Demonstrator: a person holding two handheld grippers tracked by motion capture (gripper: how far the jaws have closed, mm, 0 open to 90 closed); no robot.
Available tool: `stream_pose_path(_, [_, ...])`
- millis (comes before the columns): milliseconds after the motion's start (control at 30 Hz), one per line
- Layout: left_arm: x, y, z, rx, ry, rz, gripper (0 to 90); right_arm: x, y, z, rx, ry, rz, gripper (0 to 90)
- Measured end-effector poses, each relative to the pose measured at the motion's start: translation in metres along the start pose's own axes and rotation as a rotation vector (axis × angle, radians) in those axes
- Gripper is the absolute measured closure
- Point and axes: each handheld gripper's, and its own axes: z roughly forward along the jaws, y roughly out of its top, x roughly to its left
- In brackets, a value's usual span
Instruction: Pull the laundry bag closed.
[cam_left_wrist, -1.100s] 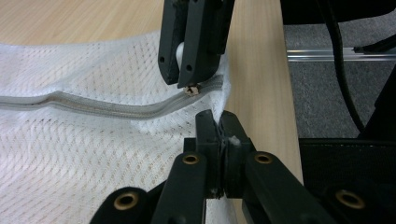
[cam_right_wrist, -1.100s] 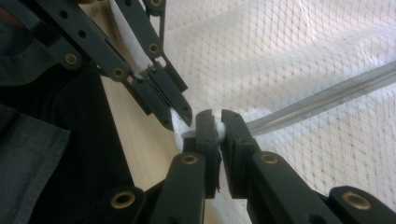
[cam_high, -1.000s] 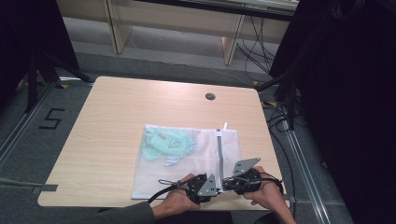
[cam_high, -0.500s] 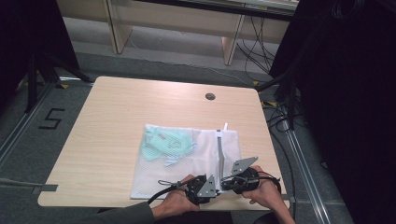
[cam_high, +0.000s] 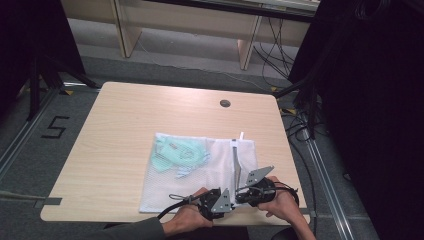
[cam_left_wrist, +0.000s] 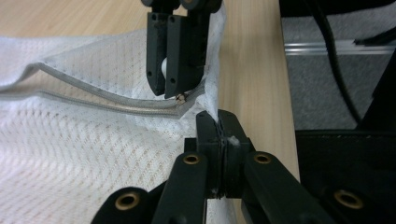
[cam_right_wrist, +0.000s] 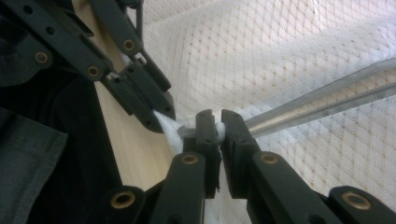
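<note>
Pinching the near corner of a white mesh bag (cam_high: 200, 172), left gripper (cam_high: 226, 201) clamped on the fabric, right gripper (cam_high: 240, 192) just beside it closed on the zipper (cam_high: 236, 162) end, pale green cloth (cam_high: 179, 153) inside the bag beyond both, on the counter (cam_high: 125, 125).

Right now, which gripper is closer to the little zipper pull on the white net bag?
Right. The right gripper is pinching the zipper pull, while the left gripper grips the mesh bag corner just beside it.
</note>
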Motion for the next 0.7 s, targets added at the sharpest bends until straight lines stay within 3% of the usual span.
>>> stream_pose_path(100, [-0.0002, -0.0004, -0.0001, -0.003, -0.002, -0.026, 88.7, -0.0010, 0.0005, 0.0015, 0.003, 0.007, 0.001, 86.6])
stream_pose_path(233, [-0.0004, -0.0005, -0.0001, -0.001, -0.002, -0.030, 88.8, -0.0028, 0.0011, 0.0027, 0.000, 0.017, 0.005, 86.6])
stream_pose_path(300, [-0.0001, 0.0002, -0.0014, 0.020, -0.001, 0.011, 88.8, -0.0025, 0.0017, 0.0037, 0.003, 0.018, 0.008, 86.6])
stream_pose_path(667, [-0.0001, -0.0007, -0.0023, 0.018, -0.003, -0.005, 88.9, -0.0052, 0.0028, 0.0083, 0.020, 0.030, 0.021, 86.6])
stream_pose_path(700, [0.0012, -0.0004, -0.0032, 0.025, 0.000, 0.009, 88.9, -0.0052, 0.0035, 0.0088, 0.020, 0.030, 0.024, 86.6])
